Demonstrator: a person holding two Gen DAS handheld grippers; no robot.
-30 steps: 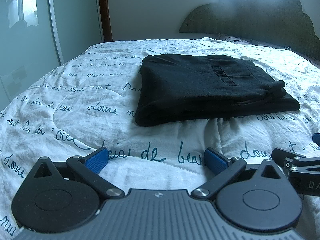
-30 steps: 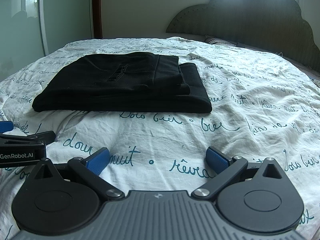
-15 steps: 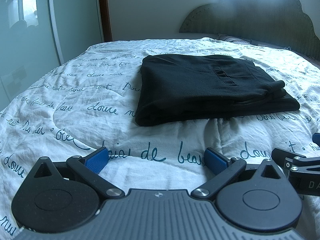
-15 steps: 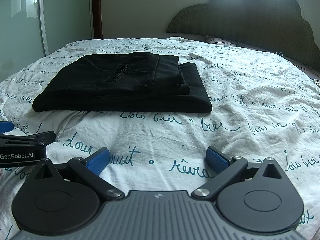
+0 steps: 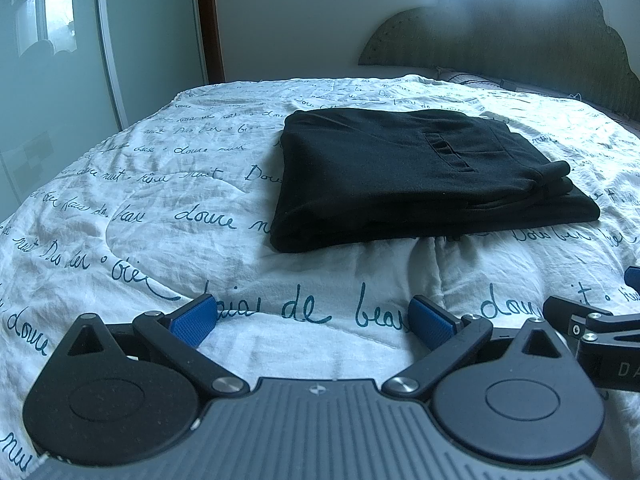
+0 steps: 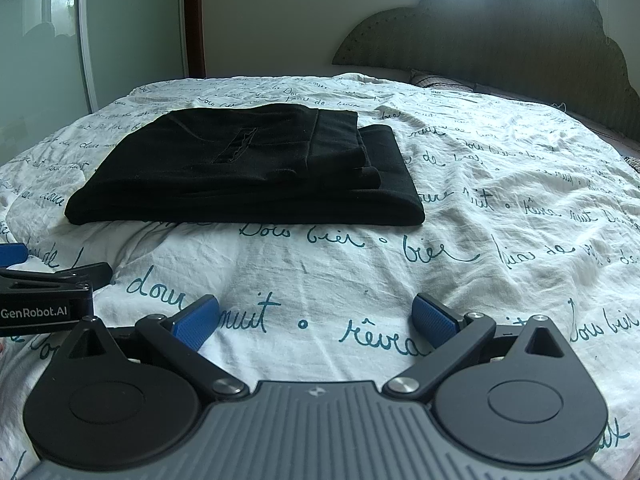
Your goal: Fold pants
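Black pants (image 5: 416, 176) lie folded in a flat rectangular stack on the bed, a pocket slit facing up; they also show in the right wrist view (image 6: 248, 168). My left gripper (image 5: 314, 320) is open and empty, low over the quilt, well short of the pants' near edge. My right gripper (image 6: 316, 320) is open and empty, also short of the pants, which lie ahead and to its left. Each gripper shows at the other view's edge: the right one (image 5: 592, 320) and the left one (image 6: 44, 280).
A white quilt with blue script (image 5: 160, 208) covers the bed. A dark padded headboard (image 6: 500, 48) stands at the back right. A glass sliding door (image 5: 52, 80) is on the left, past the bed's edge. A bright window sits behind the headboard.
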